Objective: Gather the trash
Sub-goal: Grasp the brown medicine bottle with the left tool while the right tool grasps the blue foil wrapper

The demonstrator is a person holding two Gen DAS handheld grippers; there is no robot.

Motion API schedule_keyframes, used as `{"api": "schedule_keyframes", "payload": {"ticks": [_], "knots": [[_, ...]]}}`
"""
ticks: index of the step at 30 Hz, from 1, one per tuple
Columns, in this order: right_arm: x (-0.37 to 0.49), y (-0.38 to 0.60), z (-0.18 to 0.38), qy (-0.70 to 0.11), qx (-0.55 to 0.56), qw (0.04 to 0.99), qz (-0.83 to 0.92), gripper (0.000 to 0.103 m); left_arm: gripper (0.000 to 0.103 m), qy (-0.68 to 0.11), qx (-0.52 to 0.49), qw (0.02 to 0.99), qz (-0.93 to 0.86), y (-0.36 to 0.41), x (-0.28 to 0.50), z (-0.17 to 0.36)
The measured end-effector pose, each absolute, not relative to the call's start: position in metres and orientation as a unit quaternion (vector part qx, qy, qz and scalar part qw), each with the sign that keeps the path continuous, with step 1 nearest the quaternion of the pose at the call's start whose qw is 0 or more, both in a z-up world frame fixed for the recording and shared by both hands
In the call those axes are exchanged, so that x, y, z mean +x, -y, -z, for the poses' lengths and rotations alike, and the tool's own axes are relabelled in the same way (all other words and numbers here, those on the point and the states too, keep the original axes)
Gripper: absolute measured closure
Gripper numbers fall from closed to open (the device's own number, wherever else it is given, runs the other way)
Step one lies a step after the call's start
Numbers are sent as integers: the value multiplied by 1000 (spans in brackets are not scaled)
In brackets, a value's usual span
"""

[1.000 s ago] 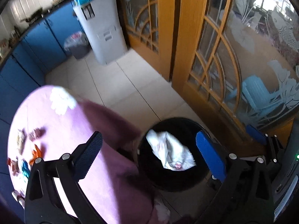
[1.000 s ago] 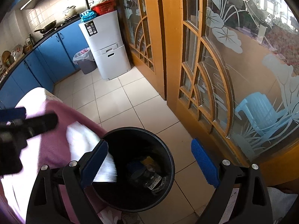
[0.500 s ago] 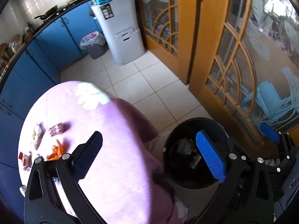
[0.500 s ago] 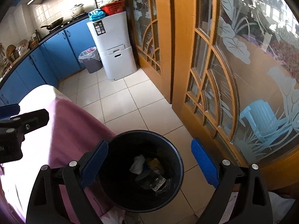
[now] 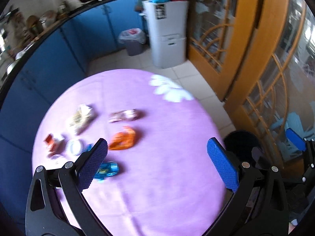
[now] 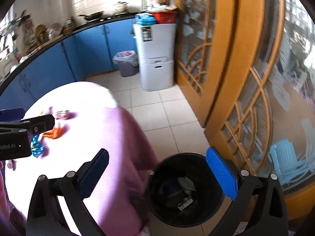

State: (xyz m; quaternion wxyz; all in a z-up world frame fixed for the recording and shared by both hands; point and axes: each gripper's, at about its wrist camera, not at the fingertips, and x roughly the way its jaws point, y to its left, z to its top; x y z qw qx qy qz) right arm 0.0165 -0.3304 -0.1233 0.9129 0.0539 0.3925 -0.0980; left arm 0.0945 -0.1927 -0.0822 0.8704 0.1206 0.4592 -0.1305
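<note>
My left gripper (image 5: 157,161) hangs above the round table (image 5: 167,186), jaws wide apart, nothing between them. My right gripper (image 6: 157,173) is off the table's right edge, jaws also wide apart and empty, with the black bin (image 6: 157,206) below and between the fingers.

Edges and room: the purple cloth's near half is bare from the middle out to the right edge. The bin stands on the floor just beside that right edge, close under the cloth's hang. Beyond it, tiled floor (image 6: 157,116) lies open up to the wooden glass doors (image 6: 226,68) on the right and the blue cabinets (image 5: 59,55) at the back.

Count on the table, all toward its left edge and blurred:
- one orange wrapper (image 5: 124,139), nearest the centre
- one blue wrapper (image 5: 107,170), just beside my left finger, near edge side
- one dark pinkish wrapper (image 5: 126,115), farther back
- one pale crumpled packet (image 5: 80,118), far left
- one small white round thing (image 5: 74,147) and one red-and-white scrap (image 5: 53,143) at the left edge; cannot tell what they are.

Bin holds several scraps, one pale piece (image 6: 185,182) on top; exact number unreadable. A second, lined bin (image 6: 127,63) sits by the white cabinet (image 6: 157,59).

Against half a second ago: the left gripper has swung from the bin side to over the table, so the litter now sits ahead of it. The right gripper has shifted little; the bin is still beneath.
</note>
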Motion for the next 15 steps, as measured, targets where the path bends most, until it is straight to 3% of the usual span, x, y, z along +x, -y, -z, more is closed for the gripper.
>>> {"api": "schedule_keyframes", "payload": {"ticks": [15], "knots": [[60,171,124,-417,-20,908,-35,7,4,-477,66,877,-3,11,84,96]]}}
